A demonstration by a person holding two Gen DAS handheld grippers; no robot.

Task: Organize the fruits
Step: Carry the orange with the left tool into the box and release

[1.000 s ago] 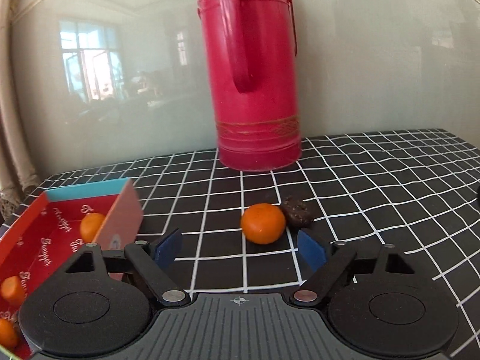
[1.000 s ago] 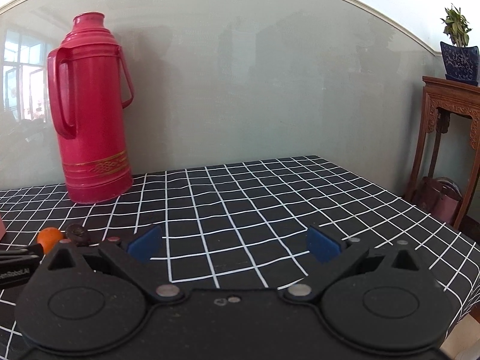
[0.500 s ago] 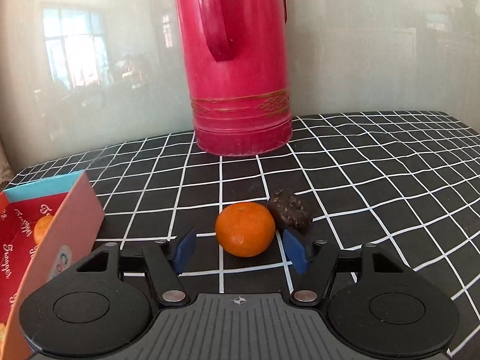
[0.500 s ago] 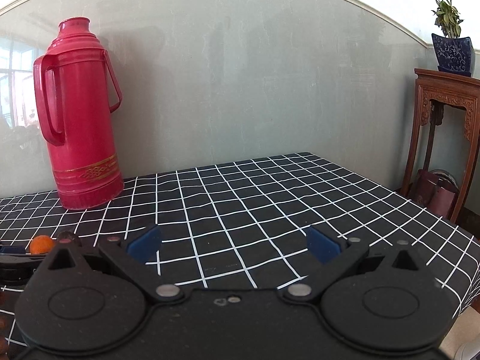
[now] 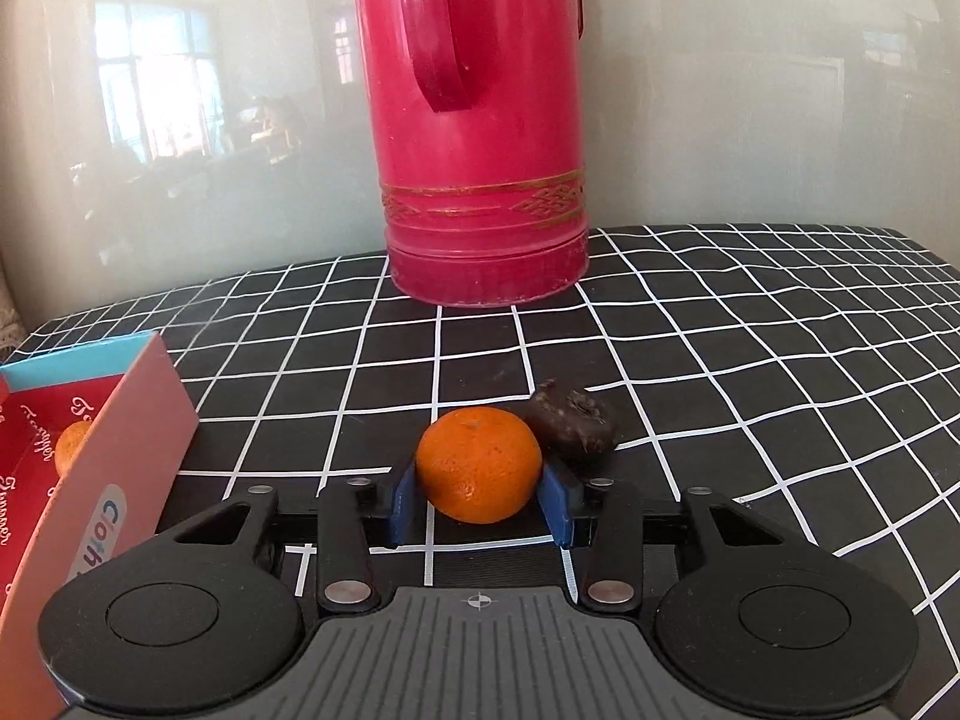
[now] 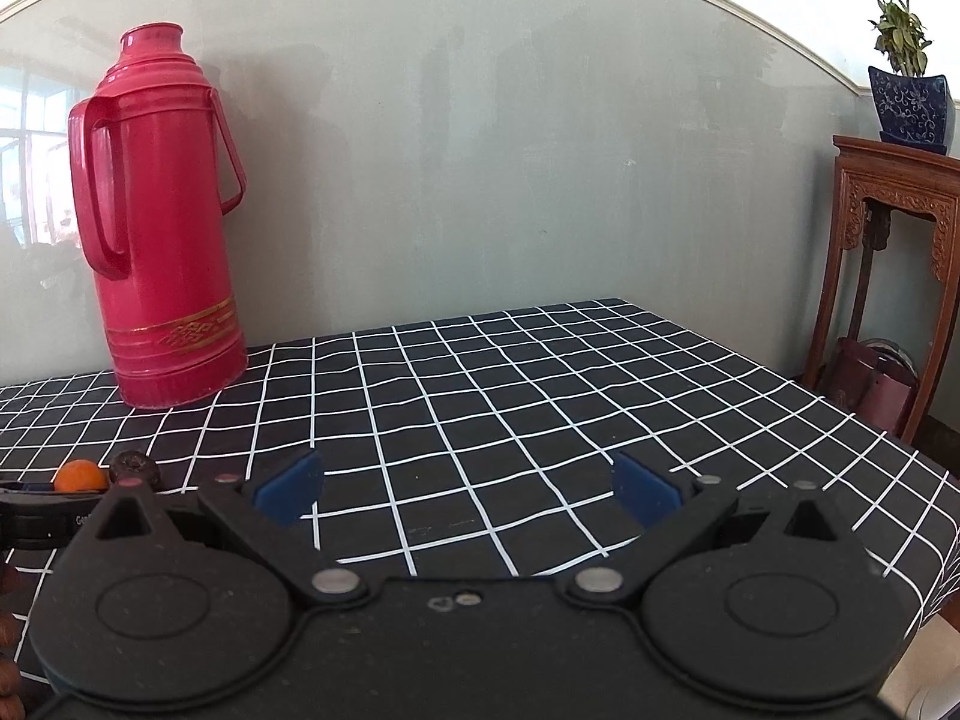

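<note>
We see a black tablecloth (image 5: pixel 750 360) with a white grid, set against a pale green wall, and a tall red thermos (image 5: pixel 480 120) standing at the back. Our left gripper (image 5: pixel 478 495) has its 2 blue pads pressed on either side of an orange mandarin (image 5: pixel 478 465) resting on the cloth. A dark shrivelled fruit (image 5: pixel 573 427) touches the mandarin's right rear. At left, a red box (image 5: pixel 126 450) holds another mandarin (image 5: pixel 71 446). Our right gripper (image 6: pixel 468 489) hangs spread wide with nothing between its fingers
</note>
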